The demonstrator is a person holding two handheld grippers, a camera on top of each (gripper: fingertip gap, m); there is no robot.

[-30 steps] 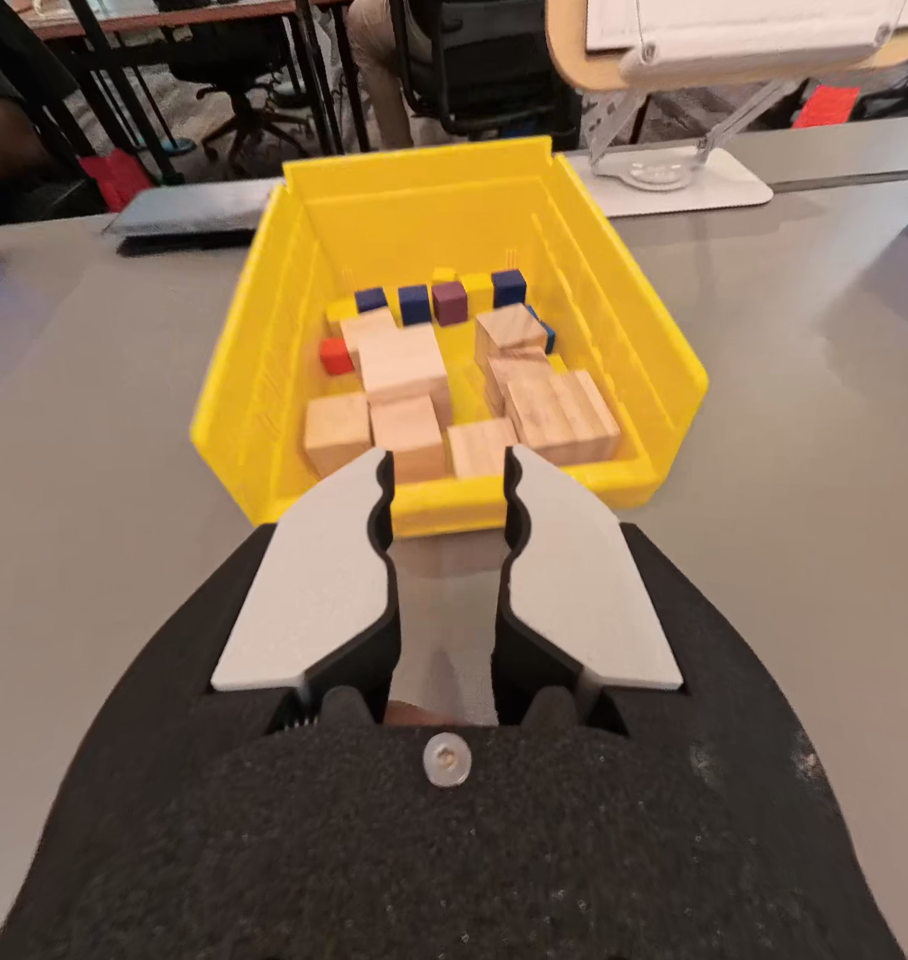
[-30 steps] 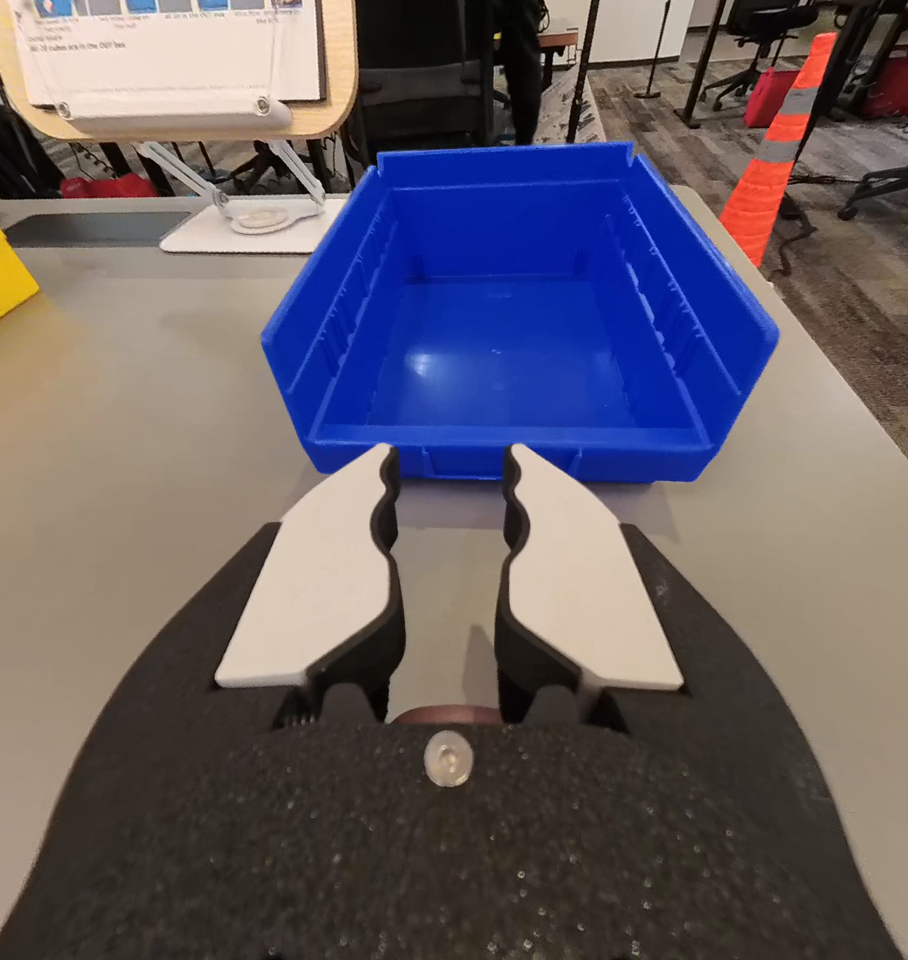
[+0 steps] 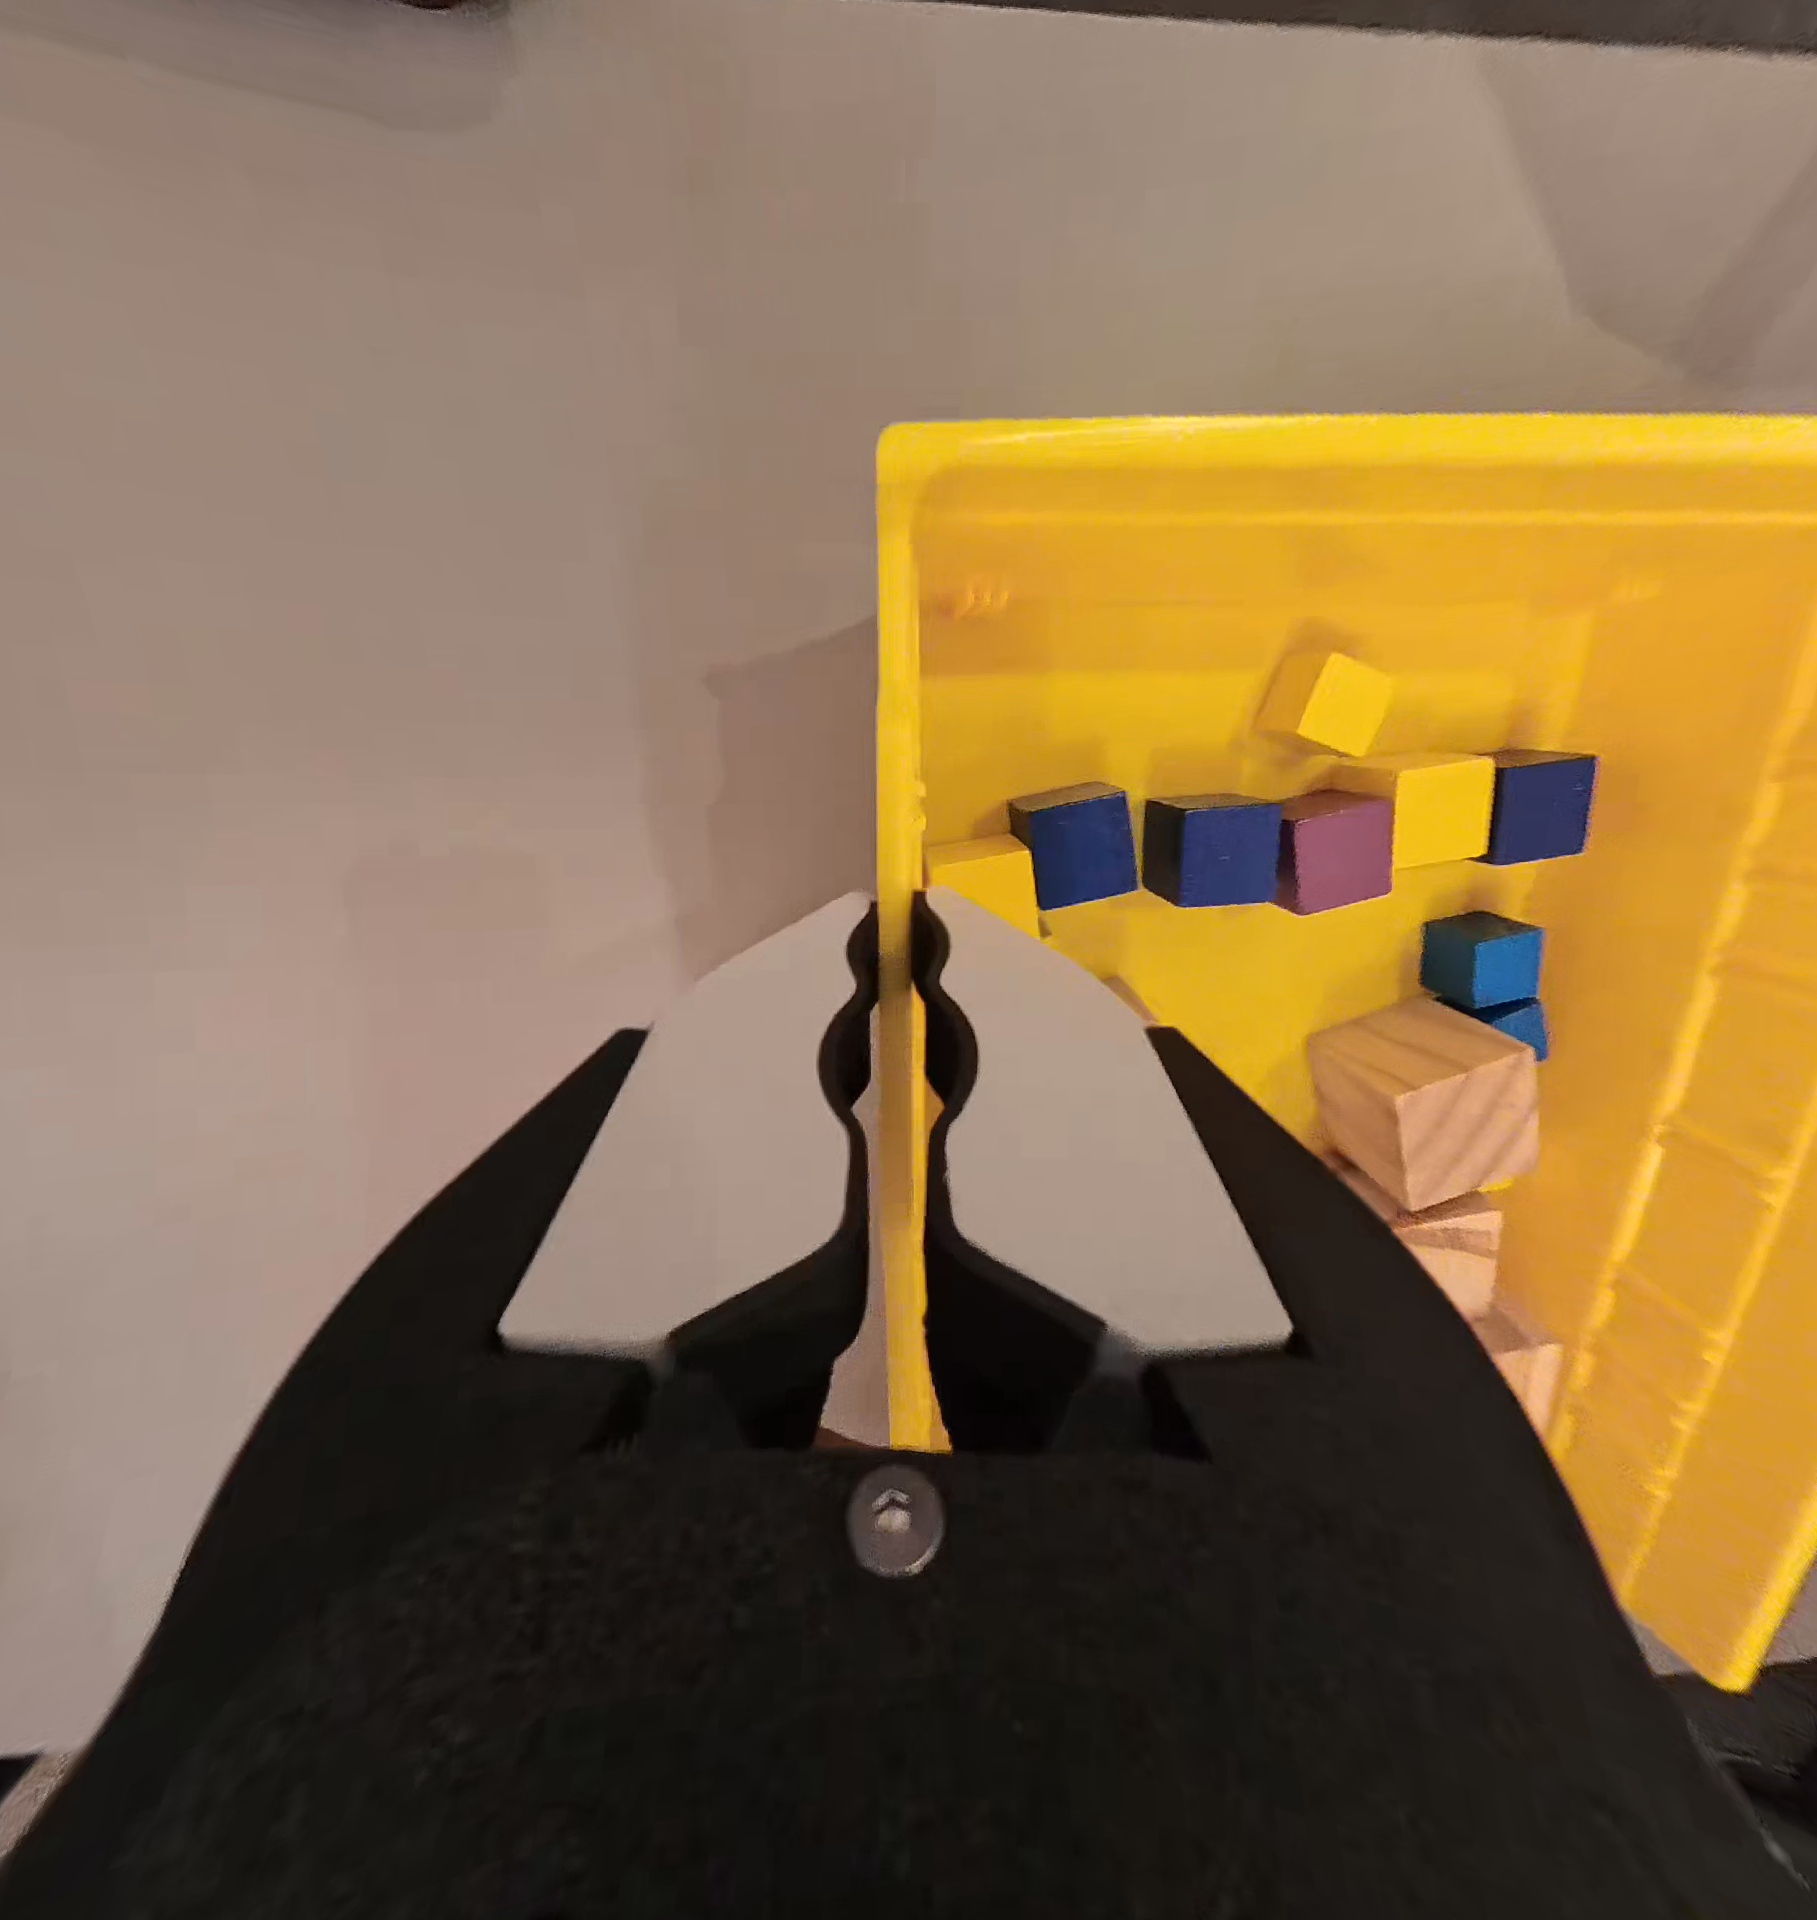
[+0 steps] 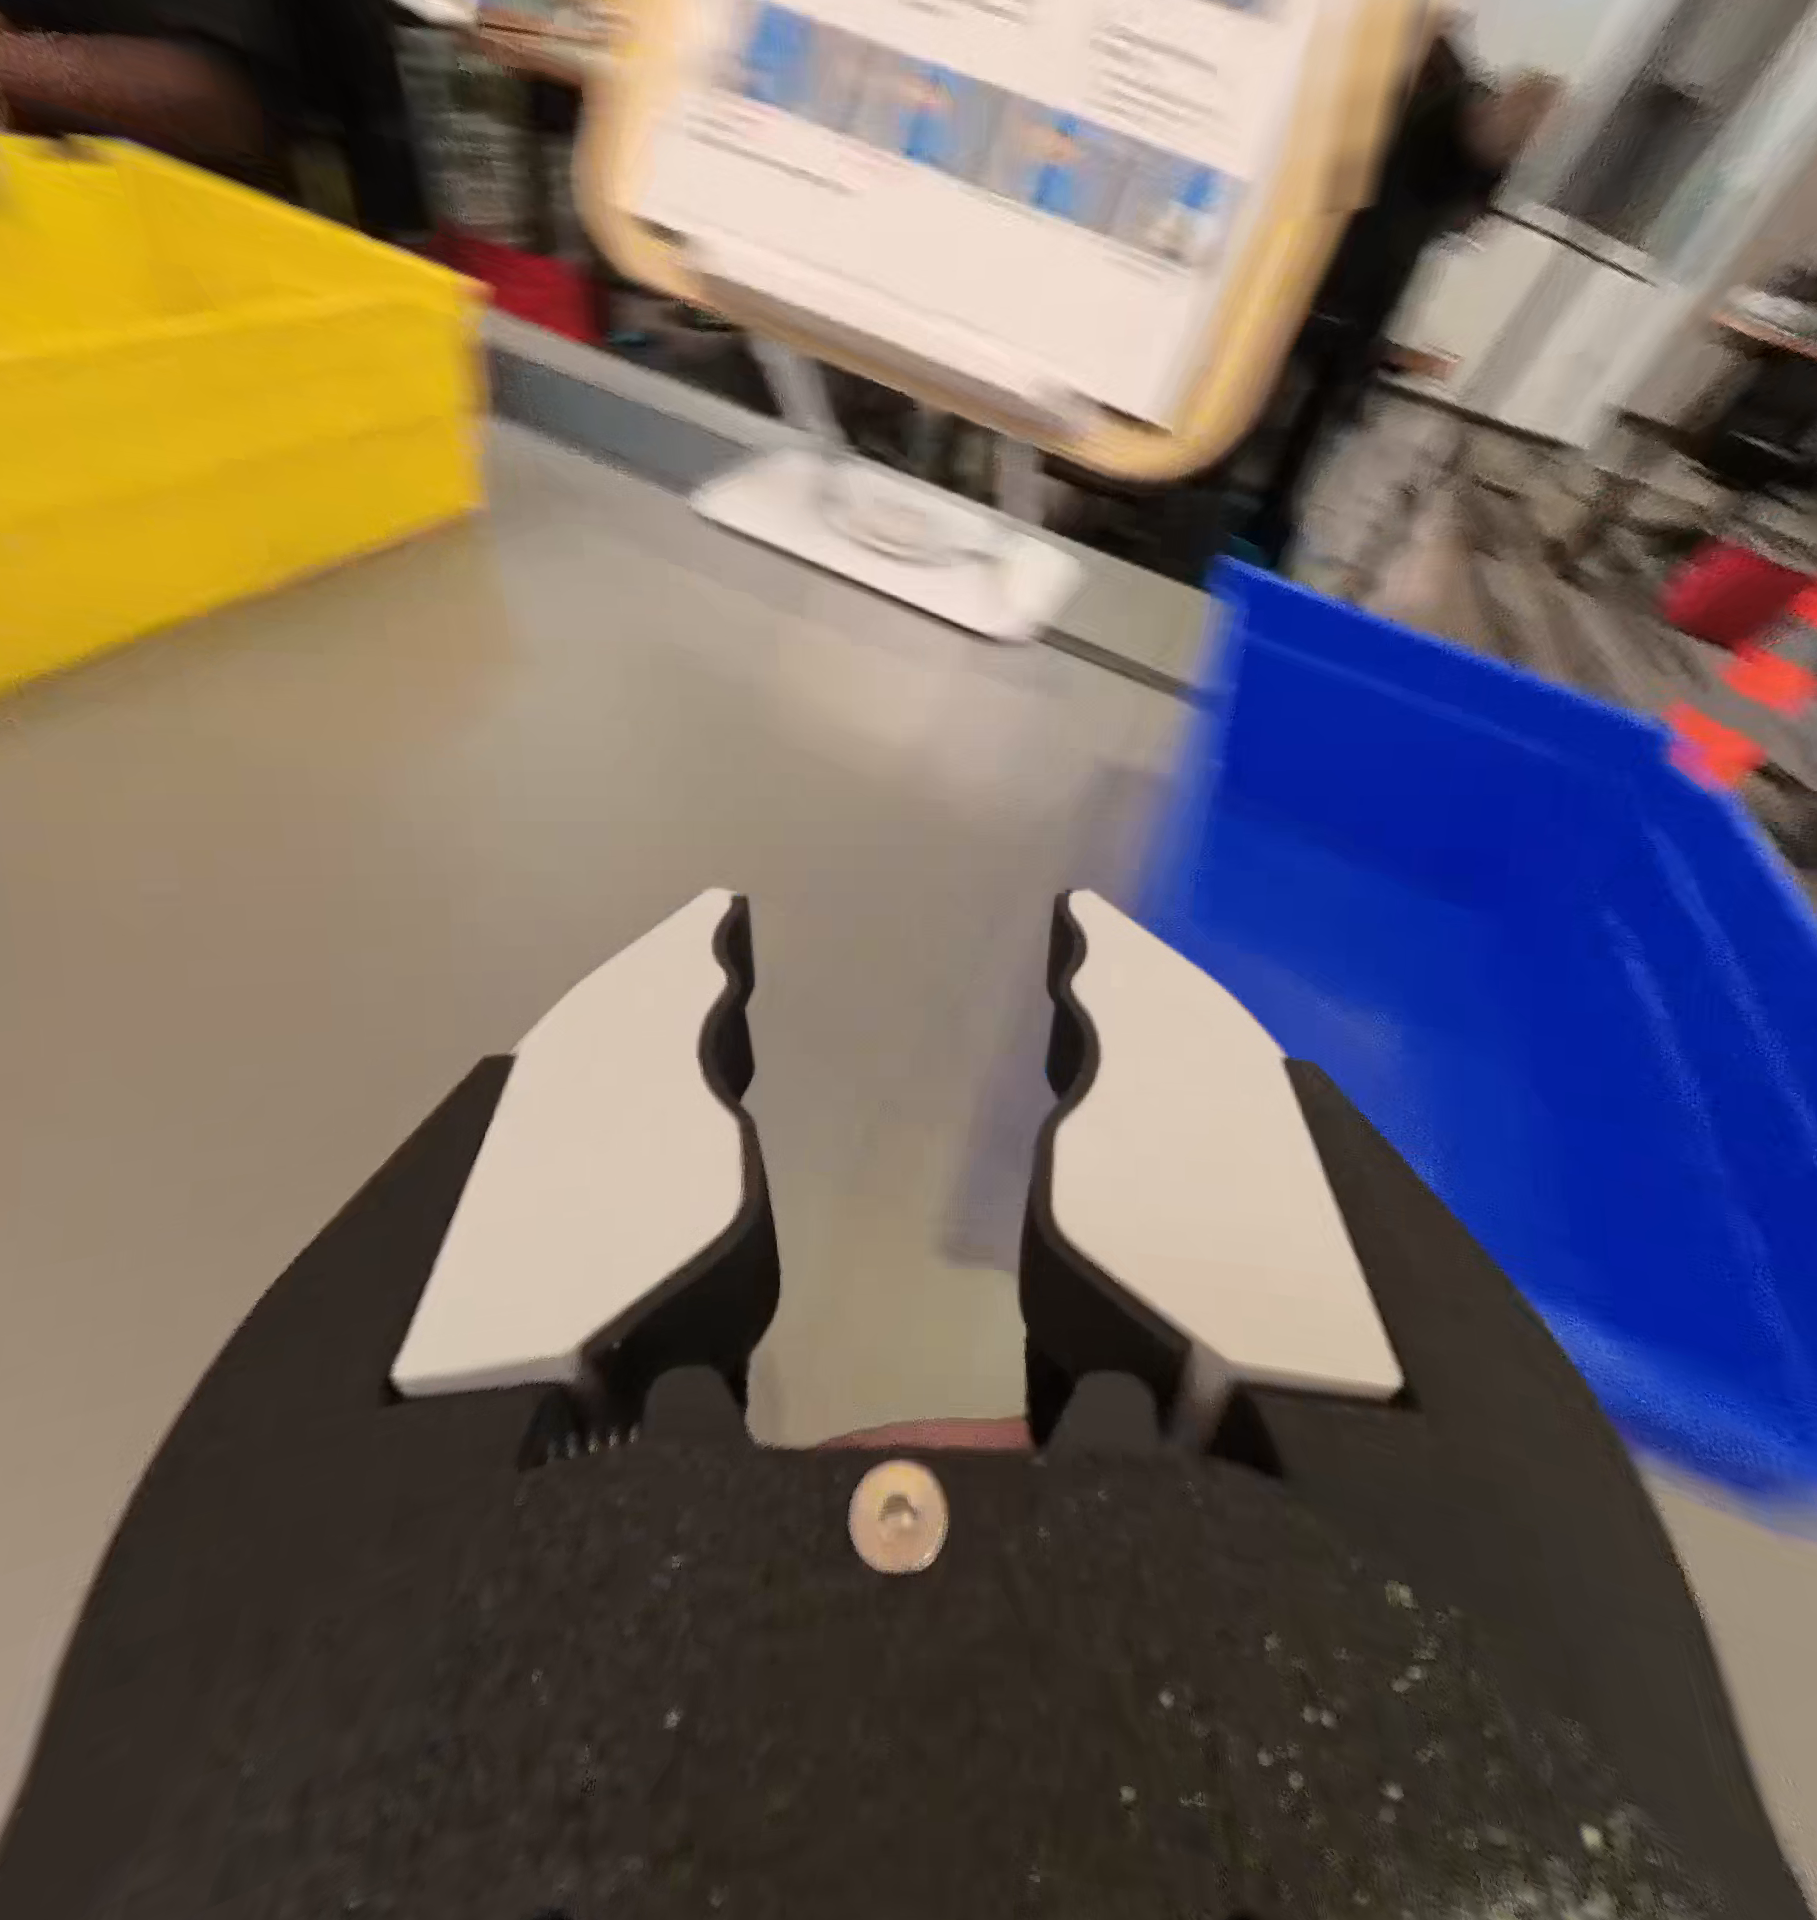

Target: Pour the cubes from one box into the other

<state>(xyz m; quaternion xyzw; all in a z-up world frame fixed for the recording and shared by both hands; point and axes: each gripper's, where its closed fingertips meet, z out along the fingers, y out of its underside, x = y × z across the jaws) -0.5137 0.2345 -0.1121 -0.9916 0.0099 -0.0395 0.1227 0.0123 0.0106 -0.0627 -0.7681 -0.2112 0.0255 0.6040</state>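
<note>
My left gripper (image 3: 896, 925) is shut on the left side wall of the yellow box (image 3: 1704, 1039), which fills the right half of the left wrist view. Inside it lie small painted cubes (image 3: 1210, 864) in blue, purple and yellow, and bigger plain wooden cubes (image 3: 1423, 1112). The yellow box also shows at the far left of the right wrist view (image 4: 177, 416). The empty blue box (image 4: 1486, 997) stands at the right of that view, tilted in the blurred picture. My right gripper (image 4: 899, 914) is open and empty over the grey table (image 4: 468, 831), left of the blue box.
A tan-framed board with a white sheet (image 4: 966, 208) stands on a white base (image 4: 883, 540) at the table's back edge, between the two boxes. Chairs, orange-red objects and office clutter lie behind the table.
My left gripper went from open in front of the yellow box to shut on its left wall. My right gripper swung left, opened wider, and the blue box now sits to its right.
</note>
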